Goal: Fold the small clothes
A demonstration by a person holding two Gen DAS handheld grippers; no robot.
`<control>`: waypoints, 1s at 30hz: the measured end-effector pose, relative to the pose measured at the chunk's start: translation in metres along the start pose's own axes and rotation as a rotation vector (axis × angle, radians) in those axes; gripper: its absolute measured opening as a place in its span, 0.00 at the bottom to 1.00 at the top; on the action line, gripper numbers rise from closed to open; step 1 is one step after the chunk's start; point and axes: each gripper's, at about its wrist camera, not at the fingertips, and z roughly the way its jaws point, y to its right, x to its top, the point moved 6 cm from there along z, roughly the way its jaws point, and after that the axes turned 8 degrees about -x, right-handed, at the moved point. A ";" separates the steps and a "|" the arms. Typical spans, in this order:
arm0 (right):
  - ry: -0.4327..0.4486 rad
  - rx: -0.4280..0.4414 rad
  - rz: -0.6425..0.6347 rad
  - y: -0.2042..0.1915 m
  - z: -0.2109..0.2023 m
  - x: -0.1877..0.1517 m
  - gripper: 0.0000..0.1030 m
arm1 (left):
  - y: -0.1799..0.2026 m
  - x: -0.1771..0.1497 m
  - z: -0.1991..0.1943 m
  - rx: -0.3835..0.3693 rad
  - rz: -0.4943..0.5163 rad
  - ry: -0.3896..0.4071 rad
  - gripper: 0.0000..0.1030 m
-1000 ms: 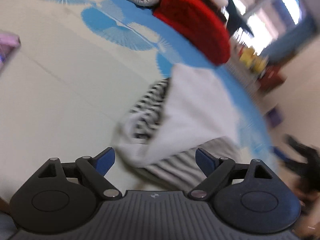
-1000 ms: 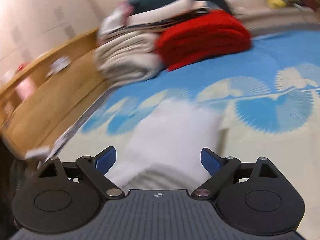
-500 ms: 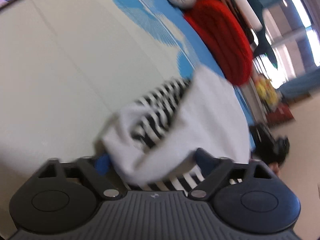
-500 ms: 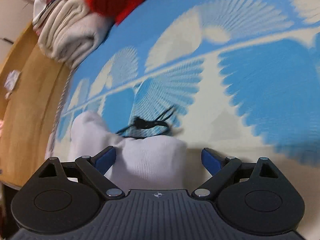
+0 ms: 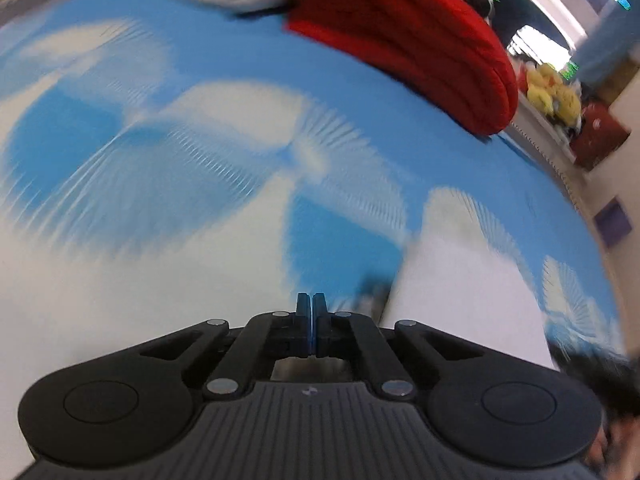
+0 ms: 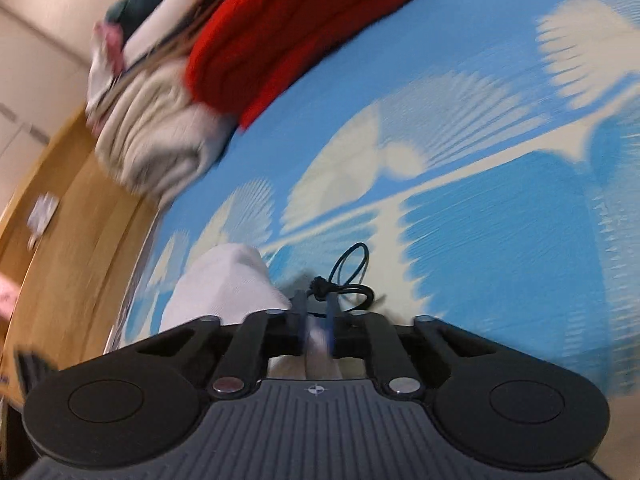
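Observation:
A small white garment (image 6: 224, 284) lies on the blue and cream patterned bed cover (image 6: 500, 220). My right gripper (image 6: 315, 322) is shut on a fold of it, with white cloth showing between the blue pads. In the left wrist view the garment (image 5: 472, 300) spreads to the right of my left gripper (image 5: 311, 312). The left jaws are pressed together; whether cloth is caught between them I cannot tell. A black hair tie (image 6: 348, 276) lies just ahead of the right fingertips. Both views are blurred.
A folded red blanket (image 5: 400, 40) and a stack of folded beige linens (image 6: 156, 140) sit at the far side of the bed. A wooden bed frame (image 6: 72, 220) runs along the left. Yellow toys (image 5: 552, 92) stand beyond the bed.
Both grippers were open half a second ago and are now closed. The striped part of the garment has dropped out of the left view, which now looks across the bed cover.

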 end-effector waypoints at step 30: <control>-0.170 -0.235 -0.481 -0.129 0.117 0.011 0.09 | -0.094 -0.160 -0.136 0.078 -0.352 -0.037 0.11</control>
